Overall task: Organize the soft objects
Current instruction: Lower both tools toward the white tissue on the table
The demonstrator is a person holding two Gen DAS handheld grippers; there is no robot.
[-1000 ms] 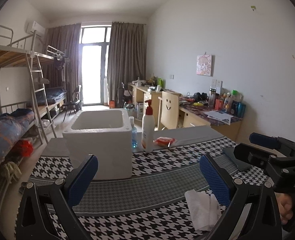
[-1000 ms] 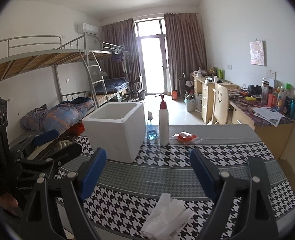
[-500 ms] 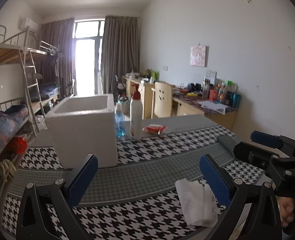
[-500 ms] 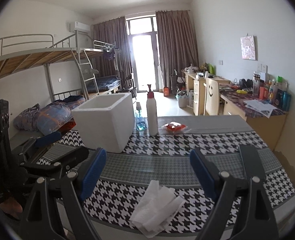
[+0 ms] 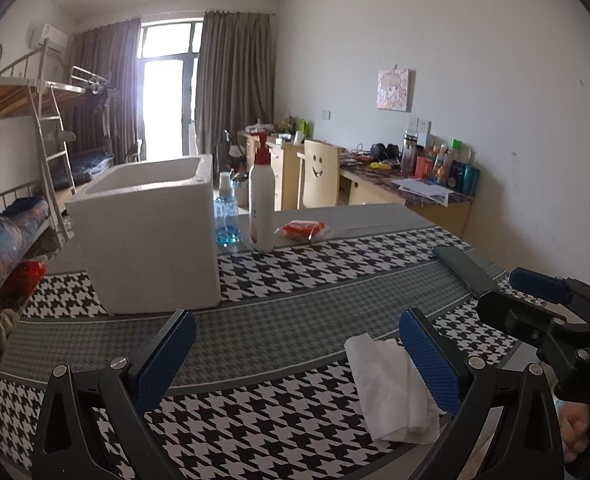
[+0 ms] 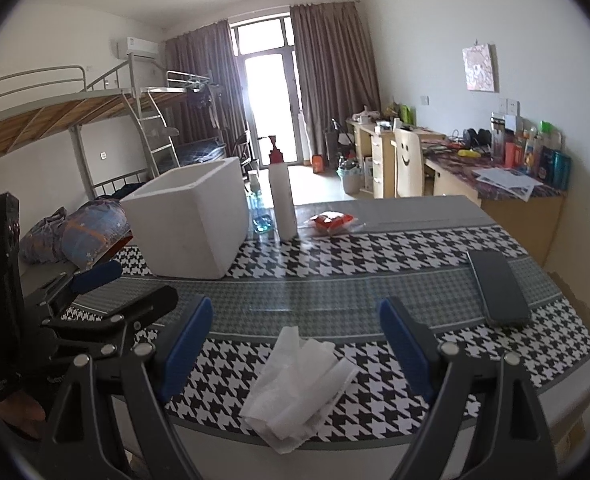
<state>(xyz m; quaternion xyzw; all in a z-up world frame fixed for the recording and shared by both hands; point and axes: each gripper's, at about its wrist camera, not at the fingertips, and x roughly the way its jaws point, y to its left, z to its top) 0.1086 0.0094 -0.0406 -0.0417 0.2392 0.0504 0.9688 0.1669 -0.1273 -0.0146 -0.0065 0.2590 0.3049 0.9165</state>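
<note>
white crumpled tissue (image 6: 301,388) is lying near the tabletop's (image 6: 375,280) front edge as the right hand-held gripper (image 6: 295,342) is hovering over it, jaws wide and empty; next, likely lowering and pinching it for the foam box (image 6: 193,216). left hand-held gripper (image 5: 295,354) is gaping too.

A: On the houndstooth-clothed bench (image 6: 375,248) we see a white pump bottle with a red top (image 5: 261,208), upright beside a small clear bottle of blue liquid (image 5: 227,220).

B: We also see a flat black phone (image 6: 497,286) and a red snack packet (image 5: 301,229).
</note>
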